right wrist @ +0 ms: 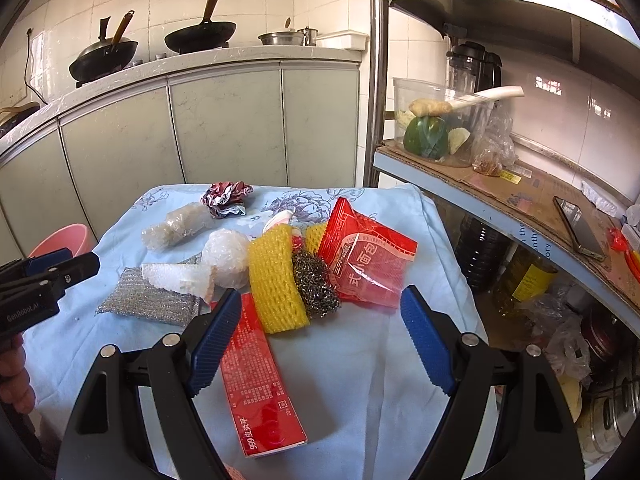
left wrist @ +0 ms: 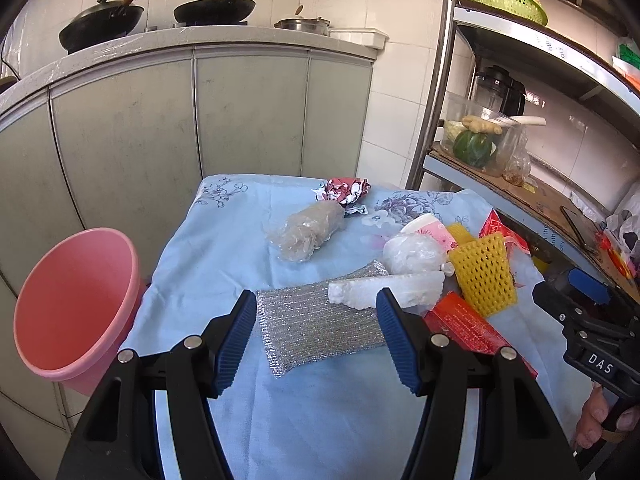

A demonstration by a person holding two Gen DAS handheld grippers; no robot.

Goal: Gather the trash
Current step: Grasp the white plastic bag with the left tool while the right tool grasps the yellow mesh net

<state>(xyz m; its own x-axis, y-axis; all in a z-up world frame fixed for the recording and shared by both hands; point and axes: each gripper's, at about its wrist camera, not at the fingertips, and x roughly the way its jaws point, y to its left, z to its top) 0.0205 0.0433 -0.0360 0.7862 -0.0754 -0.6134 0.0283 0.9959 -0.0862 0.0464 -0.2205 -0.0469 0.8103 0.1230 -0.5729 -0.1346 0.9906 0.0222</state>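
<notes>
Trash lies on a table under a light blue cloth (left wrist: 224, 248). My left gripper (left wrist: 316, 300) is open and hovers over a silver scouring pad (left wrist: 316, 328); a white foam piece (left wrist: 384, 288) rests on the pad's far edge. My right gripper (right wrist: 320, 298) is open too, low over a yellow foam net (right wrist: 276, 280), a steel wool ball (right wrist: 316, 280) and a red box (right wrist: 256, 372). Neither gripper holds anything. A red noodle packet (right wrist: 368, 264), a white plastic wad (right wrist: 224, 256), a clear plastic roll (left wrist: 308, 228) and a crumpled foil wrapper (left wrist: 344, 190) lie farther back.
A pink bucket (left wrist: 76, 304) stands on the floor at the table's left edge. Grey cabinets (left wrist: 248, 112) with woks on top run behind. A metal shelf rack (right wrist: 500, 200) with a vegetable container and a phone crowds the right side.
</notes>
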